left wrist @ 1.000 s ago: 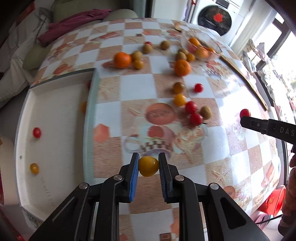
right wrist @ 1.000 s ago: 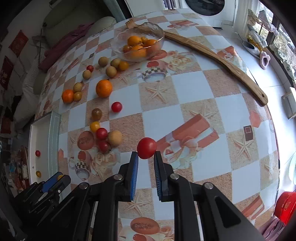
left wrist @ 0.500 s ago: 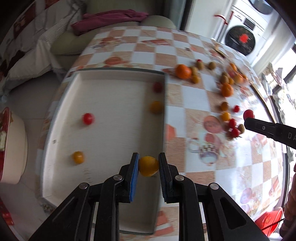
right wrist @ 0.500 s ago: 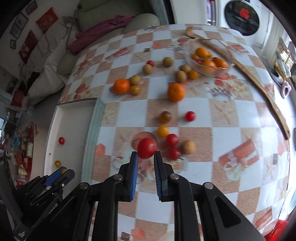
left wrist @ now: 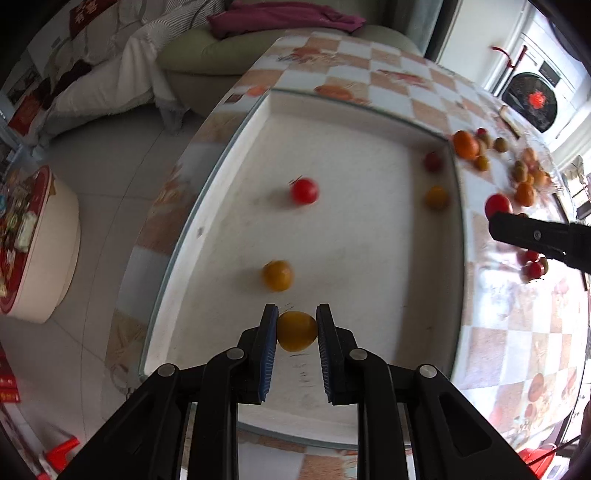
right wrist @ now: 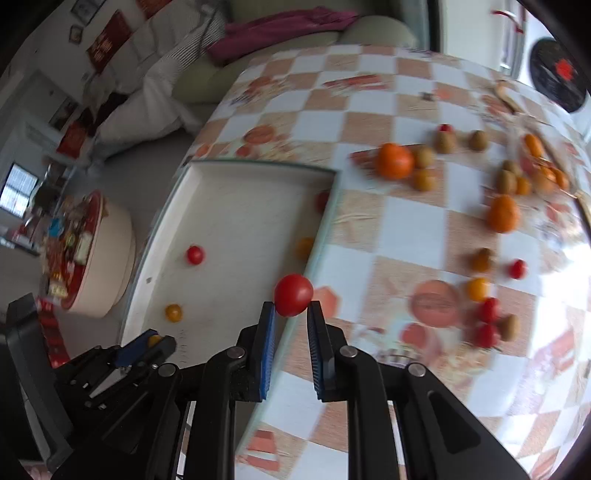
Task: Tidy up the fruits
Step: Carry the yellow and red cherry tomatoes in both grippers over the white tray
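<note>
My left gripper point(left wrist: 296, 325) is shut on a yellow tomato point(left wrist: 296, 331) above the near part of the white tray point(left wrist: 369, 258). In the tray lie a red tomato point(left wrist: 304, 190), a yellow one point(left wrist: 277, 275), and two more fruits at its right wall point(left wrist: 436, 196). My right gripper point(right wrist: 290, 310) is shut on a red tomato point(right wrist: 293, 294) over the tray's right rim point(right wrist: 317, 243). The left gripper point(right wrist: 147, 343) shows at the lower left of the right wrist view, and the right gripper's finger point(left wrist: 532, 234) with its red tomato point(left wrist: 498, 205) at the right edge of the left wrist view.
Loose oranges point(right wrist: 394, 161), brown fruits point(right wrist: 444, 141) and small tomatoes point(right wrist: 488, 309) are scattered over the checkered tablecloth point(right wrist: 399, 236) right of the tray. A round box point(left wrist: 37, 240) stands on the floor to the left. A sofa with a pink cloth point(left wrist: 280, 18) lies beyond the table.
Both grippers have swung left across the table toward the tray, each keeping its tomato. The left one now hangs over the tray; the right one has reached its right rim.
</note>
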